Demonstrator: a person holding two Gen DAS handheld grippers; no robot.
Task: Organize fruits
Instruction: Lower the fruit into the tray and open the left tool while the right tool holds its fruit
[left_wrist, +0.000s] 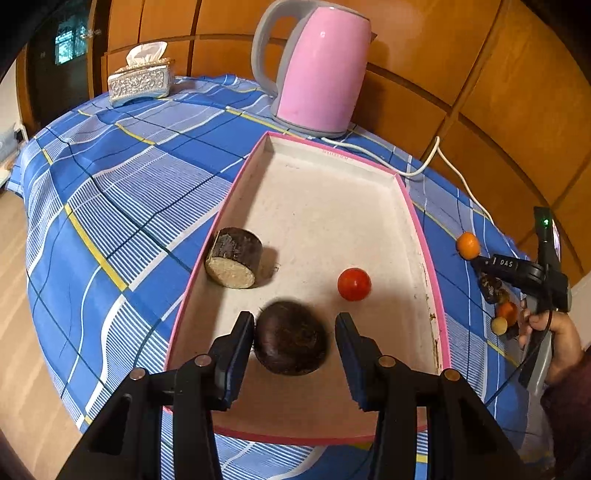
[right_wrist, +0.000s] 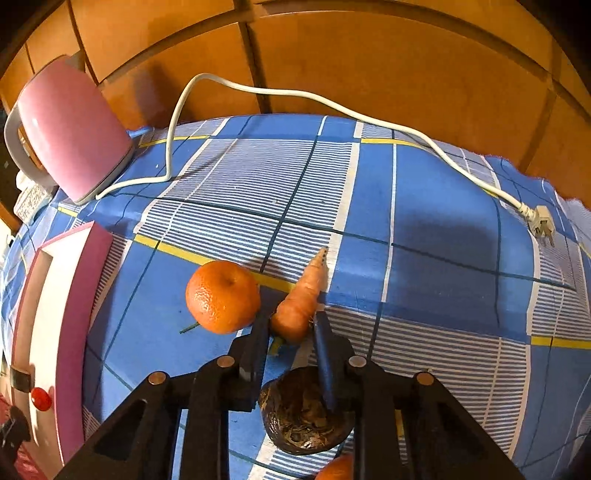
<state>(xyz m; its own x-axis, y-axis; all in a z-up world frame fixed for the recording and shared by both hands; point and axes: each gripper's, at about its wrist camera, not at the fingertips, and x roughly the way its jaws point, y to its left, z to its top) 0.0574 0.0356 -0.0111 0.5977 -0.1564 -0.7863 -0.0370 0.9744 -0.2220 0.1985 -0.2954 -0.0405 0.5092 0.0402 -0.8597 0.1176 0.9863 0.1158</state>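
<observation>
I hold a hand-held gripper in each hand over a table (right_wrist: 443, 229) covered in a blue checked cloth. My left hand-held gripper (left_wrist: 294, 334) hangs over the near end of a shallow pink-rimmed tray (left_wrist: 413, 206), its jaws parted around a dark brown round fruit (left_wrist: 290, 338) that lies on the tray floor — one pad seems to touch it, the other stands clear, so it looks set down rather than held. Also in the tray are a small red tomato (left_wrist: 354, 283) and a dark cut stub with a pale face (left_wrist: 233, 257), apart from each other. My right hand-held gripper (right_wrist: 291, 325) is nearly closed on the thick end of a carrot (right_wrist: 301, 301) on the cloth, just beside a mandarin (right_wrist: 222, 296). A brown husky fruit (right_wrist: 295, 417) lies beneath it. I judge the sorting partly done — several pieces remain outside the tray.
</observation>
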